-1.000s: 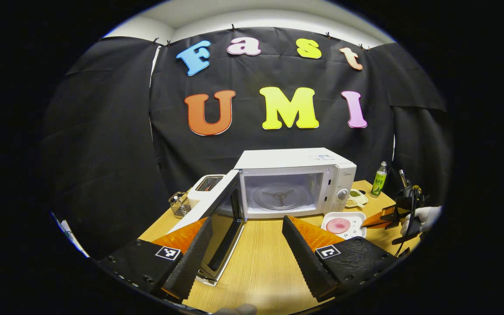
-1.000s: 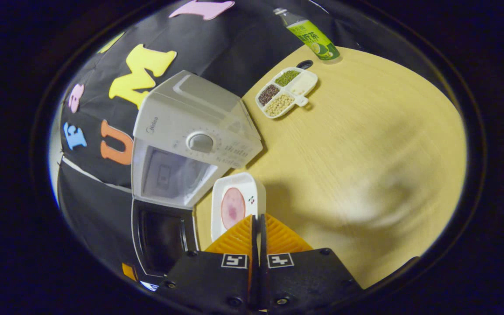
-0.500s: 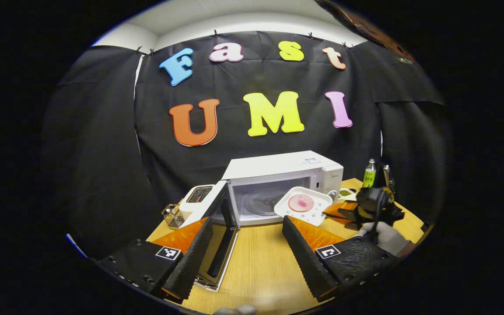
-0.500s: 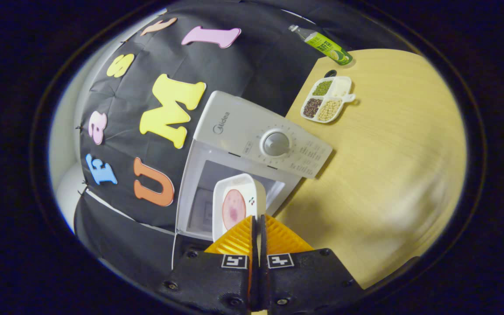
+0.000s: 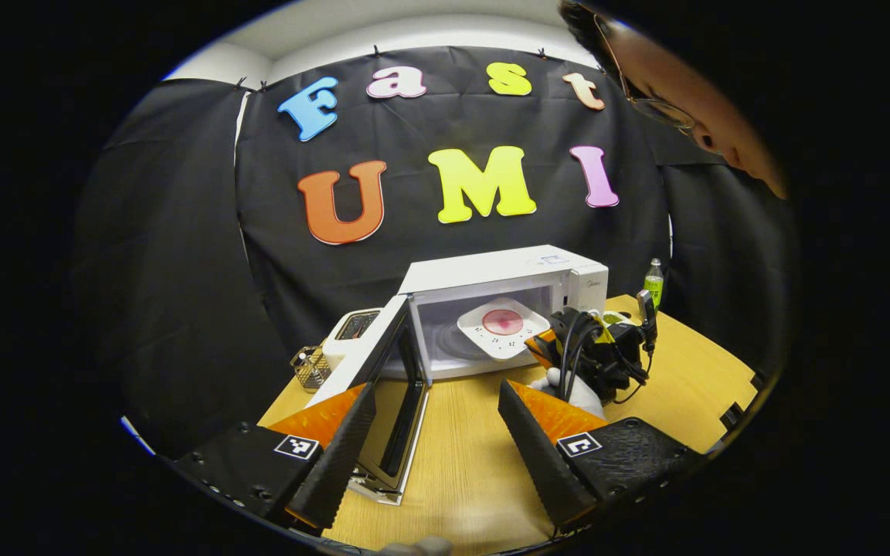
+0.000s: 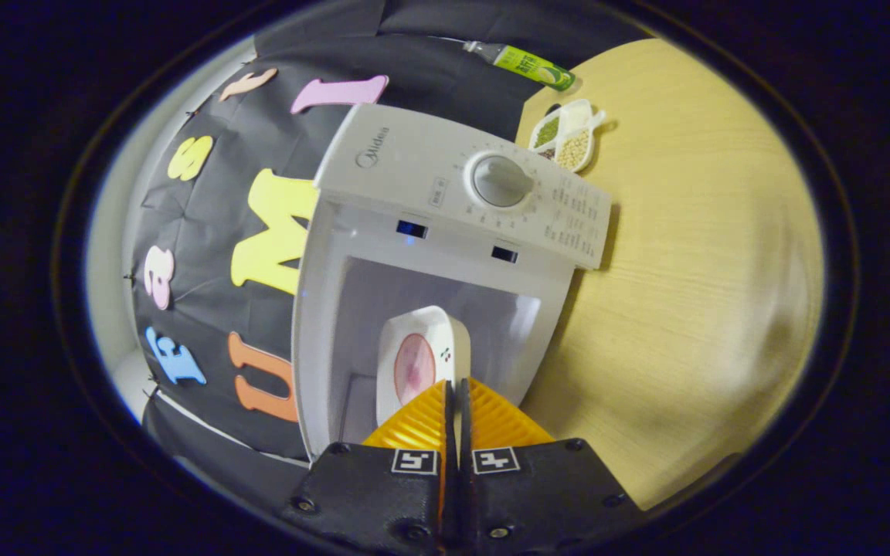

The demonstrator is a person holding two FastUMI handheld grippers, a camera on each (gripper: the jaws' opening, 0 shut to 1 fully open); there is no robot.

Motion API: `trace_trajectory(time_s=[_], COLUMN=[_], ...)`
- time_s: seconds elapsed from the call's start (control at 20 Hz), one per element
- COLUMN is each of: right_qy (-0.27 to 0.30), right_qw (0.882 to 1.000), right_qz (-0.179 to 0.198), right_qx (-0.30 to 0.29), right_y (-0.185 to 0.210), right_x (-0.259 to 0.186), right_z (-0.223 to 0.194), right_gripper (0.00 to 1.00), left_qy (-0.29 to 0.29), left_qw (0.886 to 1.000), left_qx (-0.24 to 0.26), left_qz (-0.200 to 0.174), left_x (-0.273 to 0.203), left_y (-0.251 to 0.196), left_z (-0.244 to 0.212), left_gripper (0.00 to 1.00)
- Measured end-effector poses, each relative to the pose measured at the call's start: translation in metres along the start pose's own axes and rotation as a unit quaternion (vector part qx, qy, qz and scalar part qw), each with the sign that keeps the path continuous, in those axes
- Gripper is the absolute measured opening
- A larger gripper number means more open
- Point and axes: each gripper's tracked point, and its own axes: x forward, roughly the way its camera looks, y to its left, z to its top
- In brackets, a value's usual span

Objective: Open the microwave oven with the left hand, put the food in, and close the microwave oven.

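— White plate (image 6: 419, 363) of food, pinched by its near rim between right gripper (image 6: 454, 401) fingers, ahead inside the open microwave (image 6: 445, 255).
— Stiff, light, breakable; best kept level. Left gripper (image 5: 429, 432) spread wide, empty.

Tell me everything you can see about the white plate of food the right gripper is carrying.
The plate is white and squarish with rounded corners and a raised rim, small marks printed near one edge. A round pink slice of food lies on it. The right gripper pinches its near edge, holding it in the open microwave's doorway, above the turntable.
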Motion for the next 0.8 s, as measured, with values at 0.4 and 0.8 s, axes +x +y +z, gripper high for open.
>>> trace_trajectory(time_s=[0.4, 0.8], right_qy=[-0.009, -0.025], right_qw=[0.999, 0.999], right_qz=[-0.035, -0.012], right_qx=[-0.008, -0.022], right_y=[-0.014, 0.003], right_x=[0.068, 0.081], right_z=[-0.024, -0.013], right_gripper=[0.04, 0.13], left_qy=[0.014, 0.015], left_qw=[1.000, 1.000], left_qx=[0.008, 0.010], left_qz=[0.001, 0.009], left_x=[0.013, 0.016], left_y=[0.004, 0.007], left_z=[-0.014, -0.012], left_gripper=[0.96, 0.96])
